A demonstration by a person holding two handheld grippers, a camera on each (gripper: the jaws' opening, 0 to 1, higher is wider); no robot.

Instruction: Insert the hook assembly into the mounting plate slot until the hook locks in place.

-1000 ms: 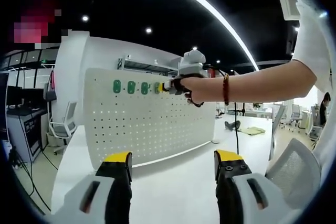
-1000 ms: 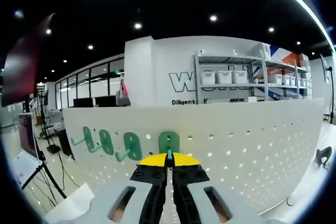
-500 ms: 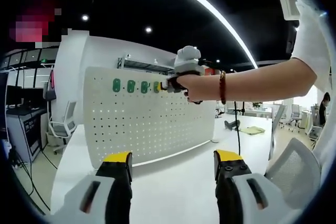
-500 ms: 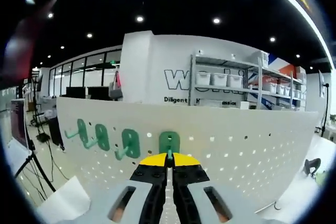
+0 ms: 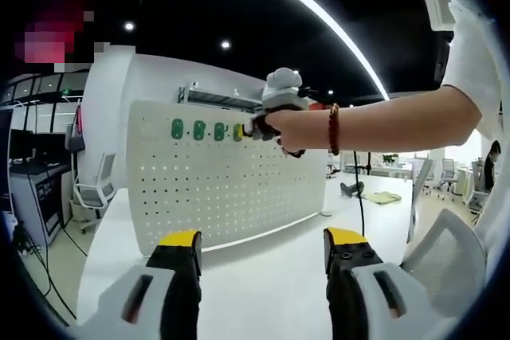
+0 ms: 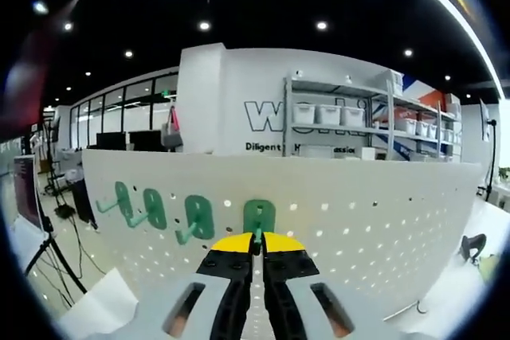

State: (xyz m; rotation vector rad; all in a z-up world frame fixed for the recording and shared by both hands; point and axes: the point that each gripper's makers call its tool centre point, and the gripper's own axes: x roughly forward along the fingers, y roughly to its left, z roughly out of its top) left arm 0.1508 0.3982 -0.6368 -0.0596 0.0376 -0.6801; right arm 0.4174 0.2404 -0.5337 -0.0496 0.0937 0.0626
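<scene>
A white perforated mounting plate (image 5: 231, 189) stands upright on a white table; the right gripper view sees it close up (image 6: 358, 228). Three green hooks (image 5: 198, 130) sit in its top row, seen again at left (image 6: 155, 209). My right gripper (image 6: 255, 240) is shut on the stem of a fourth green hook (image 6: 259, 217), whose plate lies against the board. In the left gripper view that gripper (image 5: 253, 127), held by a person's hand, meets the board's top row. My left gripper (image 5: 261, 246) hangs open over the table, well short of the board.
The white table (image 5: 263, 276) stretches in front of the board. A grey mesh chair back (image 5: 446, 256) is at the right. An office chair (image 5: 94, 189) and desks stand at left. Shelves with white bins (image 6: 351, 121) rise behind the board.
The right gripper with its hook has shifted slightly left along the top row and stays against the board. The left gripper has not moved.
</scene>
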